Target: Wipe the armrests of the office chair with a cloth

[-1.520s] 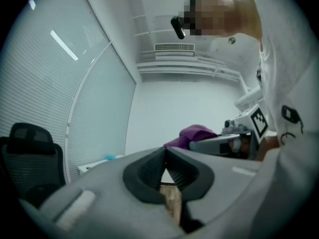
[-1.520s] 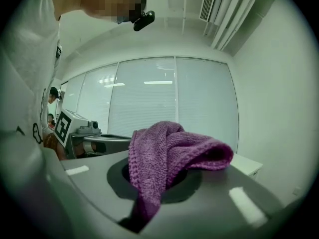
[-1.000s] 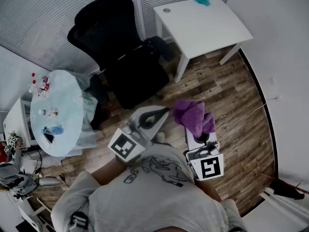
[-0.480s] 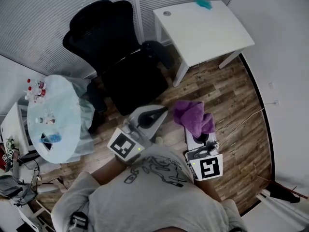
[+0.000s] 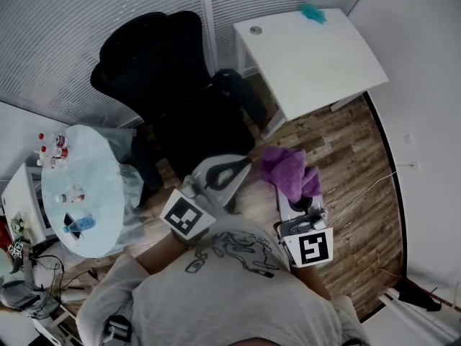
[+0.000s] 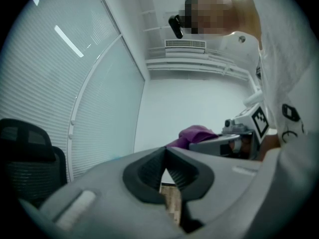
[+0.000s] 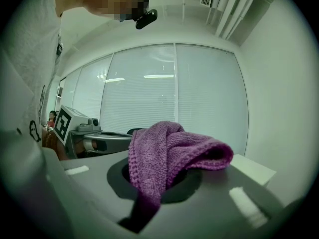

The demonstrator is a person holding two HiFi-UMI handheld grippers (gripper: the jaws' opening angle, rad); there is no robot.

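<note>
Head view: black office chair point(image 5: 180, 99) stands between a white desk point(image 5: 317, 56) and a round table point(image 5: 83, 186) carrying small bottles; a teal item point(image 5: 312, 13) lies at the desk's far edge. The left gripper point(image 5: 240, 166) and right gripper point(image 5: 294, 193) hang over the wood floor point(image 5: 353, 164) just in front of the seat, apart from both armrests. A purple cloth point(image 5: 288, 170) covers the right gripper's tips here.

Left gripper view: its jaws meet at the tips with nothing between them; the chair back shows at far left.

Right gripper view: the jaws clamp the cloth, which bunches above them and blocks most of the chair; window blinds point(image 7: 149, 93) fill the background.
</note>
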